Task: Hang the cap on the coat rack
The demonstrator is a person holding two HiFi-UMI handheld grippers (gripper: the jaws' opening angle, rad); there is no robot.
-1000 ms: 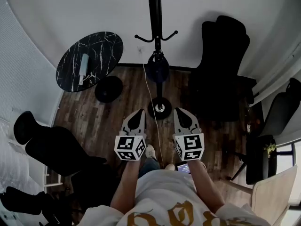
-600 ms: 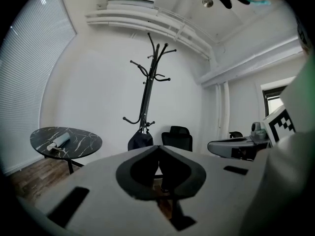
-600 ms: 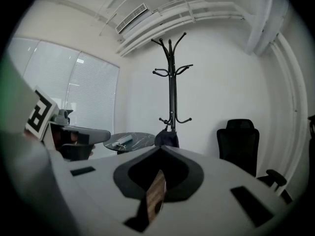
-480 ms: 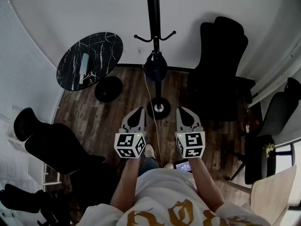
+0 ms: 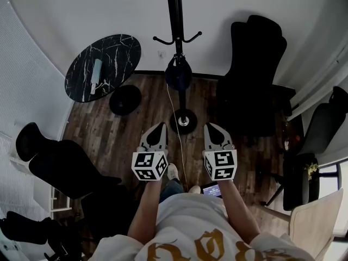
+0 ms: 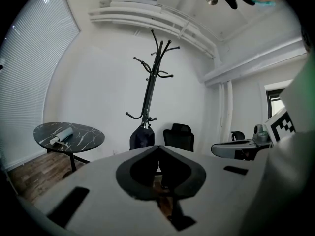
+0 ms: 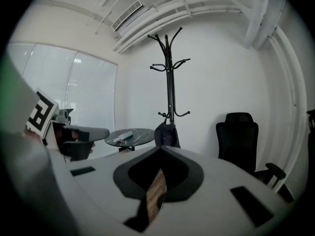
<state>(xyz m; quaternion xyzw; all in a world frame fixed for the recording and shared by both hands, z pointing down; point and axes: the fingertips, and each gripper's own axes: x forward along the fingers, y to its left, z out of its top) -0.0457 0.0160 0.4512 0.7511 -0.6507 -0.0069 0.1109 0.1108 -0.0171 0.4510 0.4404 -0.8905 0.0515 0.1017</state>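
I am holding the left tongs [image 5: 161,129] and right tongs [image 5: 210,129] clenched on nothing, side by side, while the dark cap [image 5: 178,74], as I am reading it, is hanging from a low hook of the coat rack [image 5: 175,15] well ahead of both. Reaching in with shut tips, I am risking brushing it off that shallow hook or rocking the slim pole.

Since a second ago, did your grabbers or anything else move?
Hardly anything. The right gripper edged slightly to the right in the head view. The left gripper kept its place. Both stayed shut and empty, and the dark item stayed hanging on the coat rack.
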